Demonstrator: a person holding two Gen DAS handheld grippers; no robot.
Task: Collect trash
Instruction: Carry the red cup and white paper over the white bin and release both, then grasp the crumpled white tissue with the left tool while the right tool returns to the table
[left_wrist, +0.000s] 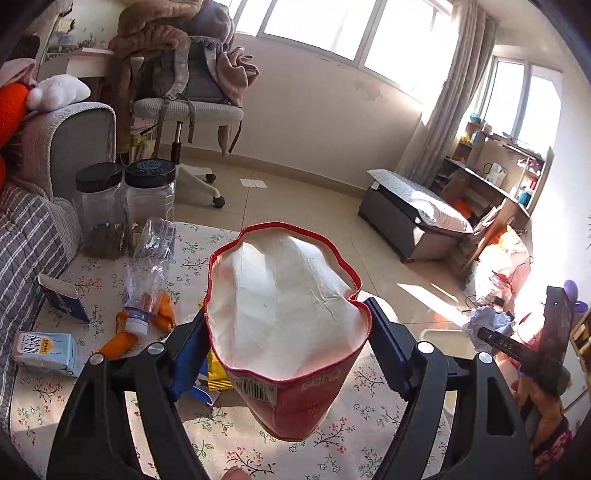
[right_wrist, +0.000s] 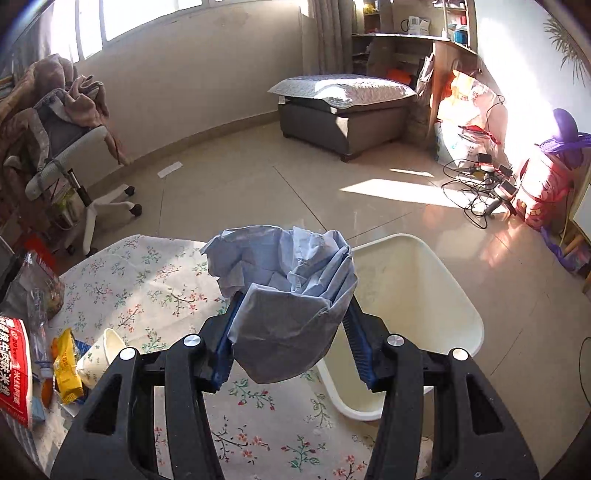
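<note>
My left gripper (left_wrist: 286, 317) is shut on a red paper noodle cup (left_wrist: 288, 306) with a white inside, held above the floral table (left_wrist: 92, 402). My right gripper (right_wrist: 291, 295) is shut on a crumpled ball of pale blue paper (right_wrist: 284, 273), held over the table edge beside the cream waste bin (right_wrist: 413, 295). The right gripper with the paper also shows at the right in the left wrist view (left_wrist: 487, 325). The red cup shows at the left edge of the right wrist view (right_wrist: 14, 365).
On the table lie a crushed plastic bottle (left_wrist: 151, 266), orange peel (left_wrist: 118, 343), two milk cartons (left_wrist: 48, 354), a yellow wrapper (right_wrist: 66, 365), a paper cup (right_wrist: 99, 354) and two jars (left_wrist: 125, 206). A sofa is at the left, an office chair (left_wrist: 192, 110) behind.
</note>
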